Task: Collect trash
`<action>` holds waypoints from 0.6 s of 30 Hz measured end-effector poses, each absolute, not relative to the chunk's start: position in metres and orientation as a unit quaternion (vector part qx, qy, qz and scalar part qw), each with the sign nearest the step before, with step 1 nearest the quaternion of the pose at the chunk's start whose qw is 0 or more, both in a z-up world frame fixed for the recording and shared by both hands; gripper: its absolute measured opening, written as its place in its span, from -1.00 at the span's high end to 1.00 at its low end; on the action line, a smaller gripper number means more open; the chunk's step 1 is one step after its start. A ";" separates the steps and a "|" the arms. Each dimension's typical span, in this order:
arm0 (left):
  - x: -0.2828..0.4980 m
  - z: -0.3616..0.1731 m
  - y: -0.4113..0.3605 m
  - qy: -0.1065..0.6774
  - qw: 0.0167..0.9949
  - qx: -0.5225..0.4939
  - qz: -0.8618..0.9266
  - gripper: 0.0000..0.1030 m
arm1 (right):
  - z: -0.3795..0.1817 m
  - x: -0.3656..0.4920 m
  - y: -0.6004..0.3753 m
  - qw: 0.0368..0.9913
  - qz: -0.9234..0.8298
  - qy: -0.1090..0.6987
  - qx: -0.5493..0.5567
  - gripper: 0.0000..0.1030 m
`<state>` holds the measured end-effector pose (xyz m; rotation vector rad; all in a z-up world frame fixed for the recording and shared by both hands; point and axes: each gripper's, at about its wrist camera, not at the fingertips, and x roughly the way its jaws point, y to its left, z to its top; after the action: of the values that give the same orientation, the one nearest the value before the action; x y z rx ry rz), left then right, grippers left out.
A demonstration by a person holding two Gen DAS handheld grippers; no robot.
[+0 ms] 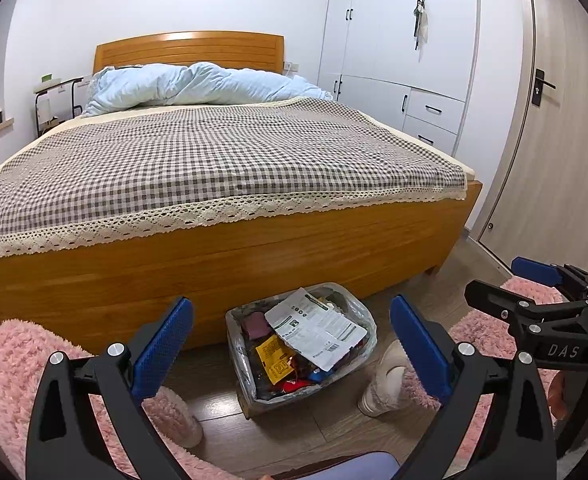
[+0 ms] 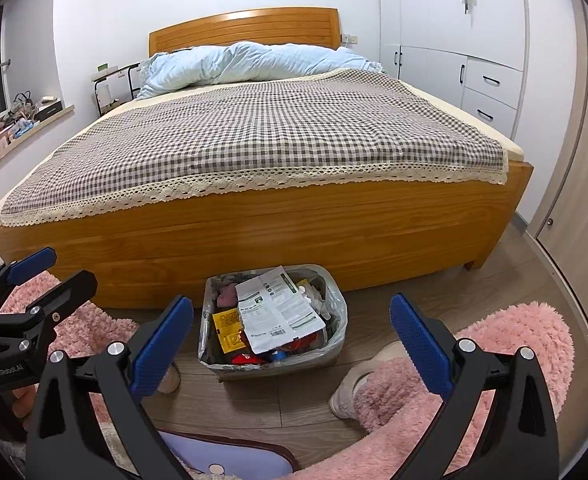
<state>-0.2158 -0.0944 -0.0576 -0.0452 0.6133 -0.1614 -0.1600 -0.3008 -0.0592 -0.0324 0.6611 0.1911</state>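
Observation:
A trash bin [image 1: 367,322] lined with a clear plastic bag stands on the wood floor at the foot of the bed; it also shows in the right wrist view [image 2: 339,308]. It is full of wrappers, with a large white printed package [image 1: 317,326] [image 2: 280,310] on top and a yellow packet [image 1: 274,356] [image 2: 228,326] beside it. My left gripper [image 1: 292,344] is open and empty, held above and in front of the bin. My right gripper [image 2: 292,340] is open and empty, likewise in front of the bin. Each gripper shows at the edge of the other's view.
A wooden bed [image 2: 254,236] with a checked cover [image 2: 254,132] and blue duvet [image 2: 254,62] fills the room ahead. Pink fluffy slippers or legs [image 1: 10,360] [image 2: 513,344] flank the bin. White wardrobes [image 1: 393,40] and a door [image 1: 553,120] stand on the right.

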 end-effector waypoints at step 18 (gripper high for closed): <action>-0.214 -0.059 -0.093 0.303 0.949 -0.025 -0.079 -0.85 | -0.059 -0.160 -0.300 0.941 0.094 0.323 -0.016 -0.84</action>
<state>-0.2142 -0.0935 -0.0587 -0.0500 0.6165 -0.1608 -0.1597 -0.3000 -0.0590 -0.0332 0.6598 0.1918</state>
